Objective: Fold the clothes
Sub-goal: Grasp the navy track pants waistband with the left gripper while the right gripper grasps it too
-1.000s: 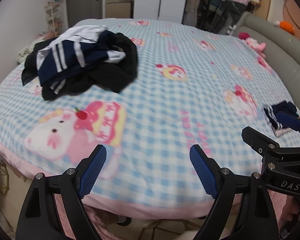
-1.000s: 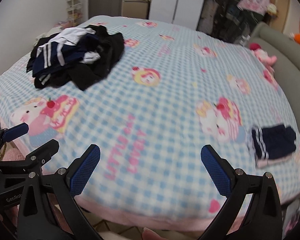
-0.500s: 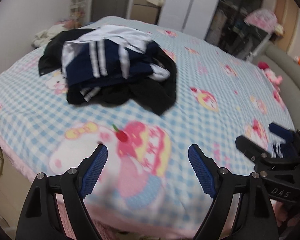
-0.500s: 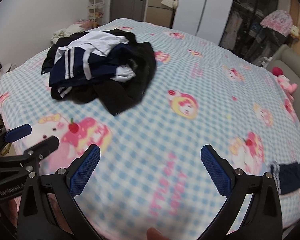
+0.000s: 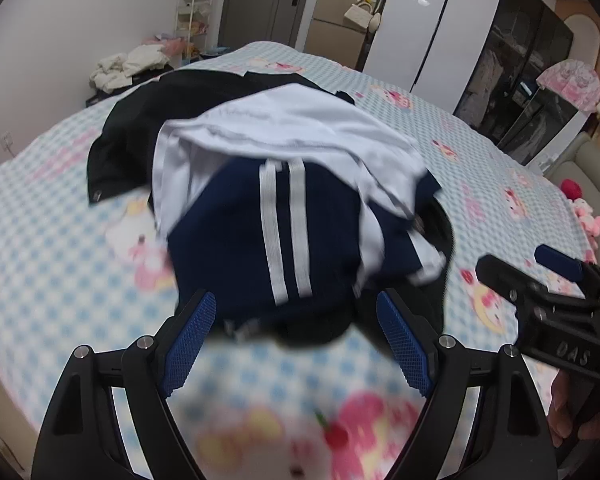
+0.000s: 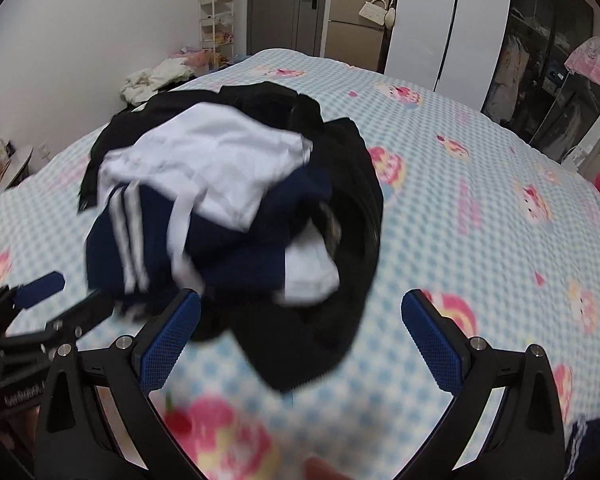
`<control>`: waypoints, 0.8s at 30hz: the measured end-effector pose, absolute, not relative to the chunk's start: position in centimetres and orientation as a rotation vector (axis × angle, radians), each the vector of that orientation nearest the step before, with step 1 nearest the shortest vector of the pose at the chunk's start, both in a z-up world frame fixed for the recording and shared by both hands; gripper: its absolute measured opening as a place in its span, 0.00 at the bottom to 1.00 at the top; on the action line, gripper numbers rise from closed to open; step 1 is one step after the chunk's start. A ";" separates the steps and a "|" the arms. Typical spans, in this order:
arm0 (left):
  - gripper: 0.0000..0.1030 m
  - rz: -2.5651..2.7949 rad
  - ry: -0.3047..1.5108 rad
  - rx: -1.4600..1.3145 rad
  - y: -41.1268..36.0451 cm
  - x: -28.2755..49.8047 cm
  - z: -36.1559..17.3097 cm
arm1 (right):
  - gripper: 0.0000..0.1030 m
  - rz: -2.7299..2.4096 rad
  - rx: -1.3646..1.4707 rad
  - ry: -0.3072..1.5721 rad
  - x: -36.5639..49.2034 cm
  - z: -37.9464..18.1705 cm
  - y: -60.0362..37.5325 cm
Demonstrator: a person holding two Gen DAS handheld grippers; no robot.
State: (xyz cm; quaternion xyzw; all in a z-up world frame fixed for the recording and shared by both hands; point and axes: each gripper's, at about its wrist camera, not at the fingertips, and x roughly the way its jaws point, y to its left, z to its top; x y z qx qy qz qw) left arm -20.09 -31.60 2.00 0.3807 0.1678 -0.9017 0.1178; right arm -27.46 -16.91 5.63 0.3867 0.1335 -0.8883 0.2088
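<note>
A rumpled heap of clothes (image 5: 276,200) lies on the blue-and-white checked fleece blanket (image 5: 40,248): a navy garment with two white ribbed stripes (image 5: 284,236), a smooth white top (image 5: 300,128) and black fabric (image 6: 340,208) beneath. The left gripper (image 5: 296,332) and right gripper (image 6: 300,330) hover just before it, jaws spread wide, empty, their blue pads (image 5: 192,332) cross-hatched.

The left gripper (image 5: 296,338) is hovering wide open before a heap of clothes (image 5: 276,200) lying on the checked bedspread (image 5: 500,200). A navy white-striped garment (image 5: 260,240) is topping it, under a white one (image 5: 300,128).
</note>
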 end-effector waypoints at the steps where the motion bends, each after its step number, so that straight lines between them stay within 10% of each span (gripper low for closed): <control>1: 0.82 -2.641 0.492 1.111 -32.1 -21.0 1.9 | 0.98 -2.464 1.078 0.363 -28.6 5.5 -17.6; 9: 0.82 -2.602 0.571 1.258 -35.1 -26.1 -2.8 | 0.89 -2.246 1.314 0.317 -34.0 -1.2 -21.3; 16: 0.23 -2.710 0.520 1.207 -33.5 -25.1 -2.7 | 0.37 -2.212 1.281 0.322 -32.4 -2.8 -21.0; 24: 0.17 -2.844 0.512 1.228 -29.1 -22.5 -0.8 | 0.10 -2.227 1.145 0.288 -28.0 0.8 -17.4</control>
